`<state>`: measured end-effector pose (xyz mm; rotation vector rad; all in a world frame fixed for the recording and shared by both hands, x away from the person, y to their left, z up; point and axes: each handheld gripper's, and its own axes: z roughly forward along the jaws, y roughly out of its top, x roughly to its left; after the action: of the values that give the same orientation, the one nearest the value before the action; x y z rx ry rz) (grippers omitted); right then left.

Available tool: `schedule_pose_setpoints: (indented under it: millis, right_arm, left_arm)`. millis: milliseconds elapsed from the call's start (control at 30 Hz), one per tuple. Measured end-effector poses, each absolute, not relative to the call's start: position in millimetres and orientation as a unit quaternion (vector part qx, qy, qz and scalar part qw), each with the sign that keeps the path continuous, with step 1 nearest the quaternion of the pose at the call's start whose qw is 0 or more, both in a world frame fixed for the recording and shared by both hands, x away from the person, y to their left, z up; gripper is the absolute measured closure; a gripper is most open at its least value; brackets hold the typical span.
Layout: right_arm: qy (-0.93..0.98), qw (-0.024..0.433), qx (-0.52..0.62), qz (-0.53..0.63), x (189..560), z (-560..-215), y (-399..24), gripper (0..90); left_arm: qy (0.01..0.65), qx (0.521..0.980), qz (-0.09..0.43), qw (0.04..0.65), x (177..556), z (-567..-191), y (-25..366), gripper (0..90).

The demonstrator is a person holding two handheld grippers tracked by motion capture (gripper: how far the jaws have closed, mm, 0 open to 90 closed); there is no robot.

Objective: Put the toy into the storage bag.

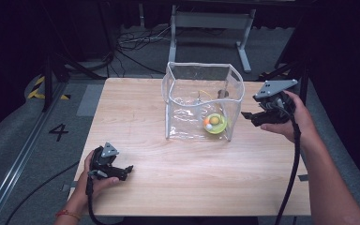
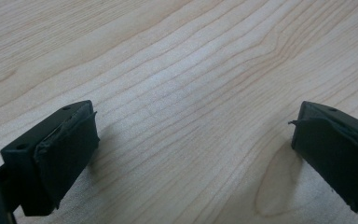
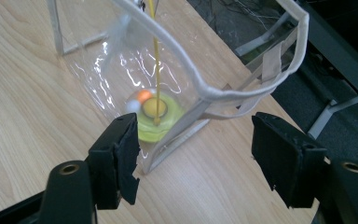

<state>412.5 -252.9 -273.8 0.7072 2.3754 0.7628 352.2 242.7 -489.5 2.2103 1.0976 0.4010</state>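
Right claw (image 1: pixel 249 117), jaws apart w/ nothing between, hangs just beside the clear bag's (image 1: pixel 201 101) right edge, toy (image 1: pixel 214 123) inside near that corner; left claw (image 1: pixel 127 171), also open, sits well apart on table (image 1: pixel 178 173).

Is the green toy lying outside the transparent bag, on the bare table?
No, the green toy lies inside the transparent bag, on its bottom near the corner closest to the right tongs, as the high view shows.
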Motion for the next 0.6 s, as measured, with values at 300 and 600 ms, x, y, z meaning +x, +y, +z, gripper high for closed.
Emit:
schedule_pose_setpoints:
  millis: [300,600]
  right_arm:
    - [0.882,0.285,0.269,0.262,399.7,-306.4,-261.8,27.1]
    - [0.882,0.293,0.28,0.24,390.9,-340.8,-273.8,24.3]
  left_arm:
    - [0.417,0.838,0.152,0.315,352.0,-489.5,242.7,0.7]
    - [0.42,0.837,0.15,0.316,351.4,-489.6,242.4,0.8]
